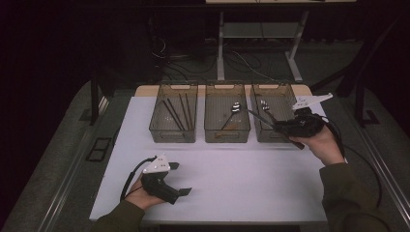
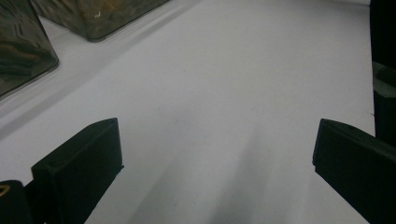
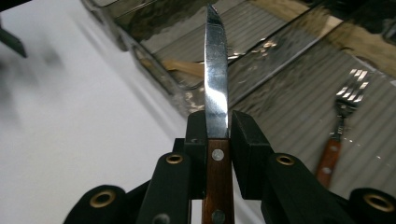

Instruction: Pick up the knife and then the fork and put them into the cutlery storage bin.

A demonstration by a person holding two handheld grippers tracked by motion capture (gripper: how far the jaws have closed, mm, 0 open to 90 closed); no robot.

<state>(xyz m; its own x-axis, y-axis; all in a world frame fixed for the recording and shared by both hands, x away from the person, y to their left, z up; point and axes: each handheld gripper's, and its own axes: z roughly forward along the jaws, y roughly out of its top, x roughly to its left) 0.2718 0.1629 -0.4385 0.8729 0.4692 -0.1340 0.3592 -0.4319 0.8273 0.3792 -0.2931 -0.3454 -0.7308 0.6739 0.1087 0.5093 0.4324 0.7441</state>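
A knife (image 1: pixel 261 117) with a steel blade (image 3: pixel 216 70) and a brown riveted wooden handle is clamped in my right gripper (image 1: pixel 283 126), which is shut on it where blade meets handle (image 3: pixel 218 135). The blade points left, over the front of the right-hand clear bin (image 1: pixel 265 137), toward the middle bin (image 1: pixel 227 136). A fork (image 3: pixel 343 112) with a brown handle lies in the right-hand bin. My left gripper (image 1: pixel 180 179) rests low near the table's front left, its jaws wide open (image 2: pixel 217 158) with only bare white tabletop between them.
Three clear bins stand in a row at the back of the white table (image 1: pixel 241 169). The left bin (image 1: pixel 172 136) holds dark chopsticks (image 1: pixel 174 113); the middle one holds a spoon (image 1: pixel 235 107). Bin corners (image 2: pixel 23 56) show in the left gripper view. Desk legs and cables lie beyond.
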